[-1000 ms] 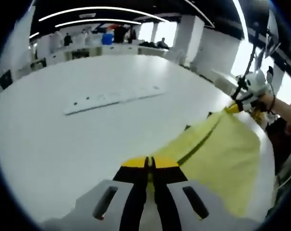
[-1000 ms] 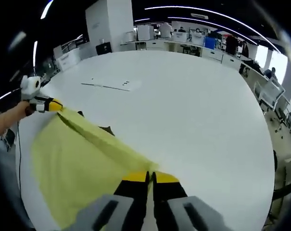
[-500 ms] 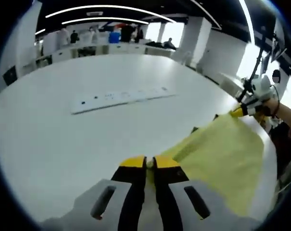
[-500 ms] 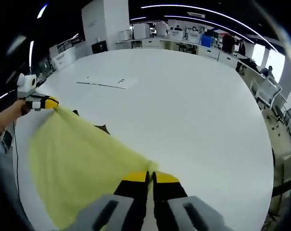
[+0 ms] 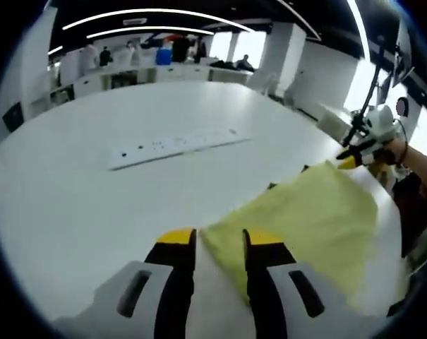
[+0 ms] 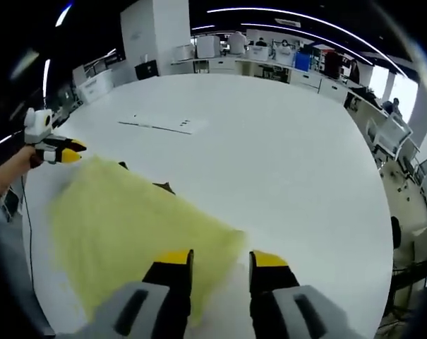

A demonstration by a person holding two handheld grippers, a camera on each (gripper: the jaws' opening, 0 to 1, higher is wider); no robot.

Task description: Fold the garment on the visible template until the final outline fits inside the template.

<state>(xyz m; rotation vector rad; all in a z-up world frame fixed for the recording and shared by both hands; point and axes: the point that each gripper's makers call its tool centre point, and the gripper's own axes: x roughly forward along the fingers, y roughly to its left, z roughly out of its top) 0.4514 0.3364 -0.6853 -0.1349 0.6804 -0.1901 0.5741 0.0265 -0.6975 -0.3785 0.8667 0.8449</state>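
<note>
L gripper (image 5: 219,244): yellow-tipped jaws spread apart w/ a corner of the pale yellow cloth garment (image 5: 308,222) lying loose between them, not pinched. R gripper (image 6: 220,263): same, jaws parted, cloth edge between and just under them, released. In the right gripper view the L gripper sits at far left beside the garment's far corner, jaws apart; in the left gripper view the R gripper is at far right by the other corner, held in a person's hand (image 5: 404,150).

Garment lies flat as a roughly four-sided yellow panel on the big white round table (image 6: 291,148), near the person's edge. Small dark patch (image 6: 162,188) peeks out at its far edge, prob. part of the template, can't confirm.

Progress: looks like one fold laid down and let go. Template outline mostly hidden under the cloth, so fit can't be judged; likely more folds left.

Long white strip w/ dark dots (image 5: 174,143) lies well apart, mid-table.
</note>
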